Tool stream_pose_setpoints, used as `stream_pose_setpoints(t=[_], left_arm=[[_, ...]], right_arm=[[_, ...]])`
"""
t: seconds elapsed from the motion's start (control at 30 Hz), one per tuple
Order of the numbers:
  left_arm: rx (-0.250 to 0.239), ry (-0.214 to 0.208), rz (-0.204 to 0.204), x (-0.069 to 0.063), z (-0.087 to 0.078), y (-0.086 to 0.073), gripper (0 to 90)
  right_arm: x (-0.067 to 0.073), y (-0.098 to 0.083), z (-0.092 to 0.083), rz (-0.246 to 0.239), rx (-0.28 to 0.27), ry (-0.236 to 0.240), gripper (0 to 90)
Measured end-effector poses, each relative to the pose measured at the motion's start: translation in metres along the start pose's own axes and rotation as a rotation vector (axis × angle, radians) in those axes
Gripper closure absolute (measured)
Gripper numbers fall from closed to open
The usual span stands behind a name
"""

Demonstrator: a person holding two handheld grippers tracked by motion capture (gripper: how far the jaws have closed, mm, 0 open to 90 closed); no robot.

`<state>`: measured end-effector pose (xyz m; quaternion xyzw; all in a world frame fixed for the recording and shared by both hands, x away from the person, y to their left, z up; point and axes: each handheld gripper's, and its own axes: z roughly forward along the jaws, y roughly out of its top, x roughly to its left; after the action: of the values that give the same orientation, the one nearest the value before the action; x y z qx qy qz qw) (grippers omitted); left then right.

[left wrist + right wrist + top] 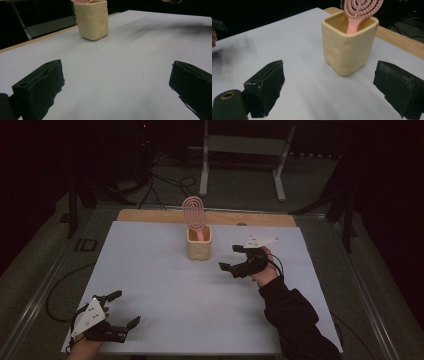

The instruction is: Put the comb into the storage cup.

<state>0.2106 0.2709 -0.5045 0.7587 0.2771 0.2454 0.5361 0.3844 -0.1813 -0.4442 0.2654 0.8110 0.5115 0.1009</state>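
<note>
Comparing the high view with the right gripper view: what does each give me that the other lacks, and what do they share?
High view alone: the left gripper, open near the table's front-left corner, and the person's dark sleeve. Right gripper view alone: the inside of the cream square ceramic cup, where the pink plastic hairbrush handle drops in. Shared: cup, brush, white table cover, and the open right gripper.

No legible text (nor numbers)

Pink hairbrush upright, handle down, in cream cup.
</note>
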Motion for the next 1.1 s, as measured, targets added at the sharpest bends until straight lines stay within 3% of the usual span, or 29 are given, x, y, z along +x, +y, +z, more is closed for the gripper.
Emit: stream_pose_setpoints(t=[0.63, 1.1], left_arm=[[0.001, 0.002, -0.002, 0.000, 0.000, 0.000, 0.0], [0.000, 0.002, -0.002, 0.000, 0.000, 0.000, 0.0]], right_arm=[[0.007, -0.044, -0.035, 0.039, -0.015, -0.022, 9.6], [0.017, -0.077, -0.062, 0.073, 0.004, -0.046, 9.6]])
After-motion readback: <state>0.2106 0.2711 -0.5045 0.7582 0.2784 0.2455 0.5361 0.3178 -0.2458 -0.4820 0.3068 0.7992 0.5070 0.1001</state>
